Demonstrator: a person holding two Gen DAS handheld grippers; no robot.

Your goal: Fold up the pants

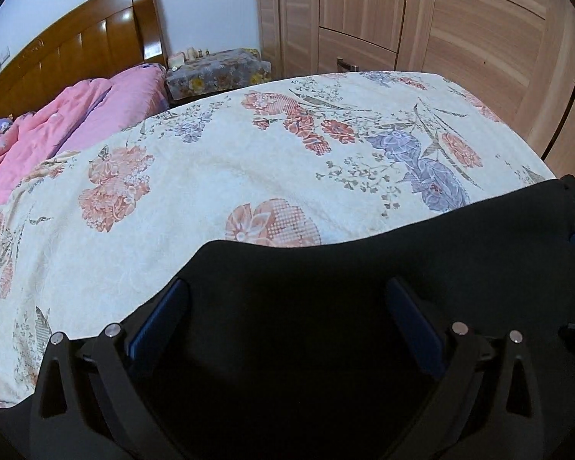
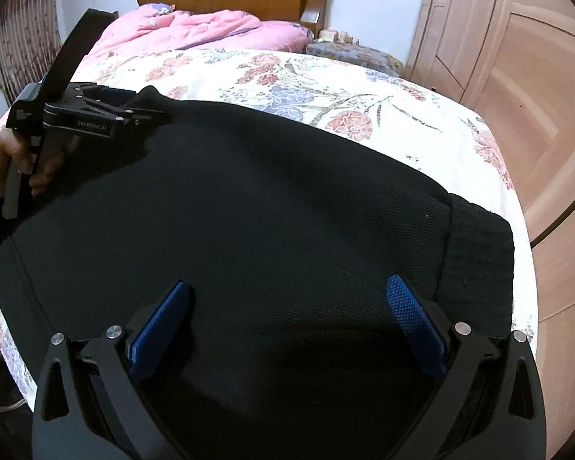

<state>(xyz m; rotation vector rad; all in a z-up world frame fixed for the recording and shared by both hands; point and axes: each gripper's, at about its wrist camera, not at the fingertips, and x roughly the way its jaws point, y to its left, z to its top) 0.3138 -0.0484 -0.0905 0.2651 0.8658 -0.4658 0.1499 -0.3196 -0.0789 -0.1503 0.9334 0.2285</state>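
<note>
**Right wrist view: both claws spread wide over black pants on the bed**

Right wrist view first. Right claw (image 2: 287,306) is released, blue pads (image 2: 161,326) far apart, nothing pinched between them. It sits low over the black pants (image 2: 249,199); the cloth fills the gap between the fingers, contact can't be told. The pants lie flat on the floral bedspread (image 2: 383,88), taking up most of the near part of the bed, with a folded-over thicker band at the right end near the bed's edge. Left claw (image 2: 153,109) shows at upper left, at the far left corner of the pants, tips at the cloth edge; from this side angle I can't tell its opening. A hand (image 2: 15,161) grips its handle.

Left wrist view: left claw (image 1: 287,310) is clearly released too, blue pads wide apart, gripping nothing. Pants (image 1: 364,306) spread under and ahead of it, their far edge running across the frame just past the fingertips. The right claw's body peeks in at the far right edge, beyond the cloth.

Around: pink quilt (image 1: 76,122) bunched by the wooden headboard (image 1: 76,42), a covered nightstand (image 1: 218,69) beside the bed, wooden wardrobe (image 1: 441,19) along the wall.
</note>
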